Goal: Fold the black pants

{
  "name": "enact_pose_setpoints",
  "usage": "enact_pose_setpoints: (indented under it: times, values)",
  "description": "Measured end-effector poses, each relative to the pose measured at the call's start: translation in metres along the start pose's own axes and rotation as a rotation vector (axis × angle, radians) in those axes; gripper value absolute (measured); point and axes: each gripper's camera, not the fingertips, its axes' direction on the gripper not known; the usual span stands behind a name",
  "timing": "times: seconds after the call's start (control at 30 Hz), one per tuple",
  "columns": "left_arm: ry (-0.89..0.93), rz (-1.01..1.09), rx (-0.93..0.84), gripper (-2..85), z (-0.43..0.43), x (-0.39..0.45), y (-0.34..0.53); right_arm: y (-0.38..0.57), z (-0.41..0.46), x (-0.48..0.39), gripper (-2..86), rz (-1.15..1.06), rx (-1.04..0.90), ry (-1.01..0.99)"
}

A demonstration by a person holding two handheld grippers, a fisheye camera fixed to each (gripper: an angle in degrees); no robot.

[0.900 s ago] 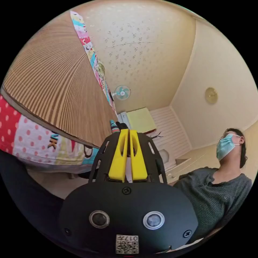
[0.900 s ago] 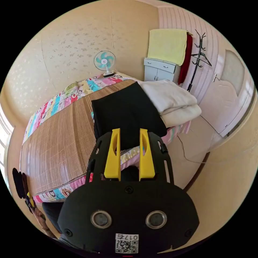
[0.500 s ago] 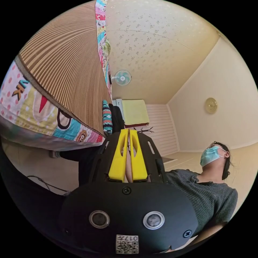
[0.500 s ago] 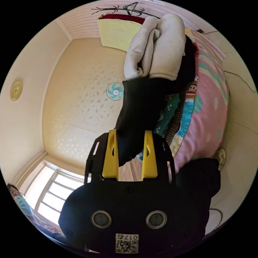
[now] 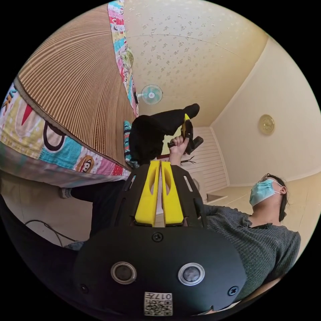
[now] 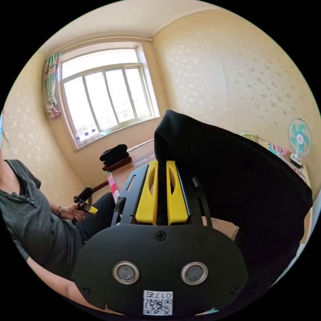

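Black pants [image 6: 234,187], loosely straddled 0.5 s ago, now pinched between closed right gripper [image 6: 162,167] jaws and lifted off bed [image 5: 77,97]. Left gripper [image 5: 159,167] closed, empty, unchanged.

In the right gripper view the black pants [image 6: 234,180] hang from between the right gripper [image 6: 162,192] jaws, draping off to the view's right, above the mat [image 6: 219,225] on the bed. Behind them, at the far right, stands a fan [image 6: 298,138] — beside the wall. A dark pile [image 6: 114,156], perhaps clothes, lies beneath the window [image 6: 103,100]. The left gripper [image 6: 85,204] sits low by the person [image 6: 30,214].
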Motion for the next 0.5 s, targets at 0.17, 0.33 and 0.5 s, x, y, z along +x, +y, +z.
enact_pose_setpoints:
  times: [0.17,0.33,0.5]
  values:
    - [-0.064,0.010,0.017,-1.0,-0.014,-0.010,-0.002,0.069,0.120,-0.036,2.7,0.146,-0.204,-0.168]
    - [-0.137,0.004,-0.004,-0.9,-0.027,-0.026,-0.007,0.148,0.127,-0.024,3.5,0.441,-0.202,-0.254]
    - [-0.196,0.045,-0.028,0.2,-0.028,-0.036,-0.018,0.201,0.016,0.008,7.6,0.720,-0.017,0.135]
